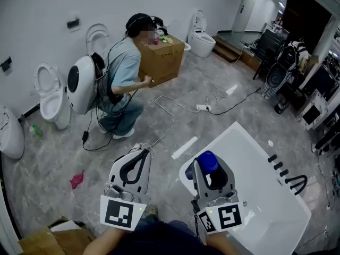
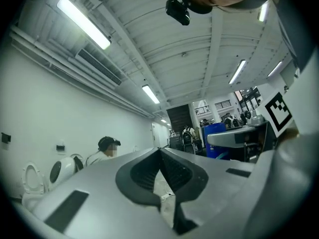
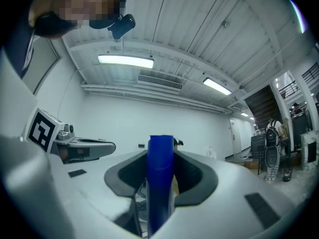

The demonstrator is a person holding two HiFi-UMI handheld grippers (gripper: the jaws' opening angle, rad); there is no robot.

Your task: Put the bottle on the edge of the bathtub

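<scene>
"Head view has your right gripper (image 1: pixel 210 170) just at the near corner of the white glossy bathtub (image 1: pixel 255 206). What is in it, and why carry it that way?"

"I have the blue cylindrical bottle (image 3: pixel 160 183) pinched between my right jaws, one pad on each side of it. In the right gripper view it stands straight up through the gap, with its top above the jaw tips. I hold it upright because it has to end up standing on the rim. I judge that carrying it upright means no turning at the last moment."

"So it isn't down yet?"

"No, it hangs in my grip and rests on nothing. From above, the tub's near corner lies just beyond and below the jaw tips, so the rim is close."

"And the left gripper (image 1: pixel 142 155)?"

"Its jaws are pressed together with nothing between them. I keep it beside the right one over the grey marbled floor (image 1: pixel 53 163), clear of the tub, since one gripper is enough for the bottle."

"Which part of the edge would you choose?"

"Probably the stretch nearest my right jaws. The small black fittings (image 1: pixel 279 166) sit along the rim well beyond the tips, so I'd judge that side more crowded."
</scene>
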